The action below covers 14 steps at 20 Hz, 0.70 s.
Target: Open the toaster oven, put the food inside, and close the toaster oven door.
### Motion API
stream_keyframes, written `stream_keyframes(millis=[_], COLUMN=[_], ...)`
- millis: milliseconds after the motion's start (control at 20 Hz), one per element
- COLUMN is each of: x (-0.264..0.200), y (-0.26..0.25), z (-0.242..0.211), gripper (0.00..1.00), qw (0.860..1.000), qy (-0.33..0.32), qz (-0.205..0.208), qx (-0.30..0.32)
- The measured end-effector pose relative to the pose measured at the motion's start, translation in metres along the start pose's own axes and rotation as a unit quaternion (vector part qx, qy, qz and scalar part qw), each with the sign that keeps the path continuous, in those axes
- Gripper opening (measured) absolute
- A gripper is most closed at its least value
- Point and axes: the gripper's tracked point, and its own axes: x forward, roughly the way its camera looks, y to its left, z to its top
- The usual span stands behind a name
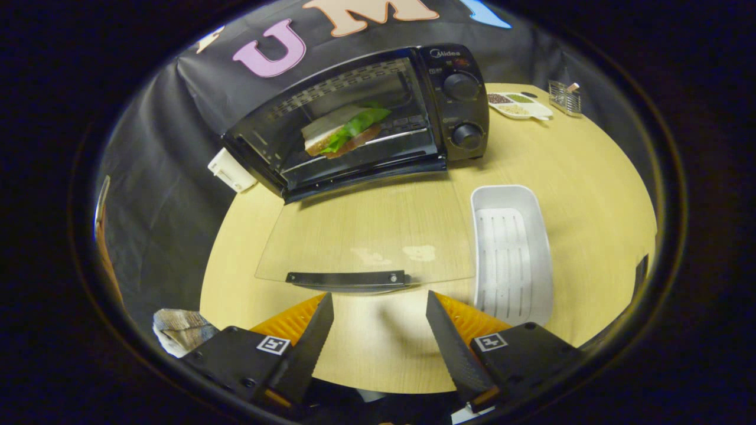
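Round pale wooden table [590, 195], black toaster oven [366, 118] at far edge, glass door [366, 236] down, sandwich [342, 130] inside, gripper [379, 310] fingers spread, empty, just short of door handle [347, 278].

Items I cannot fully make out from here:
- Small wire-mesh metal holder [565, 97] at the table's far side: contents too small to tell.
- White divided dish [520, 106] beside it: its fillings unidentifiable.
- Crumpled grey-white wrapper [180, 330] by my tool's left finger: partly hidden.
- White plastic block [231, 170]: half behind the black toaster oven [360, 118].
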Motion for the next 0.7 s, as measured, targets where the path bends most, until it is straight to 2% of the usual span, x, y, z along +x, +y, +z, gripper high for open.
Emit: stream_keyframes(millis=[450,700], x=[0.017,0.002], y=[-0.001,0.004], z=[0.011,0.025], gripper=[0.96,0.96], qw=[1.0,0.999], qy=[0.0,-0.027], qz=[0.012,0.005], qx=[0.003,-0.04])
